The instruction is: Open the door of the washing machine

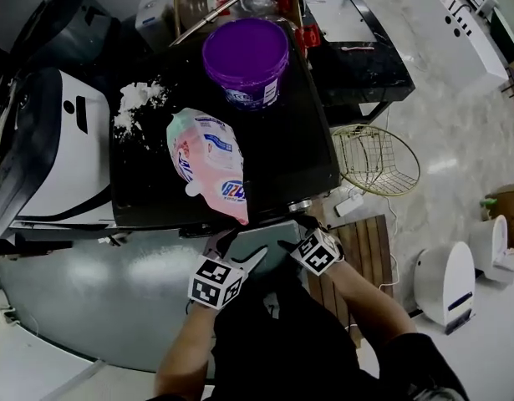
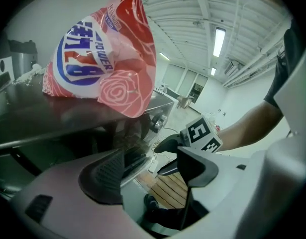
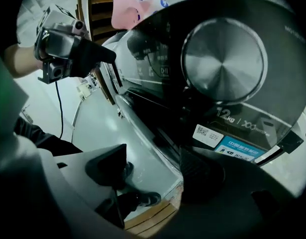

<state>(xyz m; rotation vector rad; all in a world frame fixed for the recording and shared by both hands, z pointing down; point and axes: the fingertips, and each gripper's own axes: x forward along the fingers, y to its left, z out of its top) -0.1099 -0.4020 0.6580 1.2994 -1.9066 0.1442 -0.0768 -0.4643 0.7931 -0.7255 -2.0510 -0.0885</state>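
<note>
The black-topped washing machine (image 1: pixel 298 153) carries a purple tub (image 1: pixel 246 59) and a pink detergent bag (image 1: pixel 208 164); from the head view its door is hidden under the top. Both grippers hang at its front edge. My left gripper (image 1: pixel 240 249) is open, and its own view (image 2: pixel 150 171) shows only floor and wooden slats between the jaws, with the bag (image 2: pixel 105 59) overhead. My right gripper (image 1: pixel 296 232) is open (image 3: pixel 157 171) at the machine's dark front, below the round knob (image 3: pixel 225 59). The pale edge of the door (image 3: pixel 157 143) runs between its fingers, and I see no pad pressing on it.
White powder (image 1: pixel 138 103) lies spilled on the machine's top. A white and black appliance (image 1: pixel 56 149) stands at the left, a wire basket (image 1: pixel 375 159) and wooden slats (image 1: pixel 365 249) at the right, with a white bin (image 1: pixel 445 282) beyond. A black table (image 1: pixel 357 48) stands behind.
</note>
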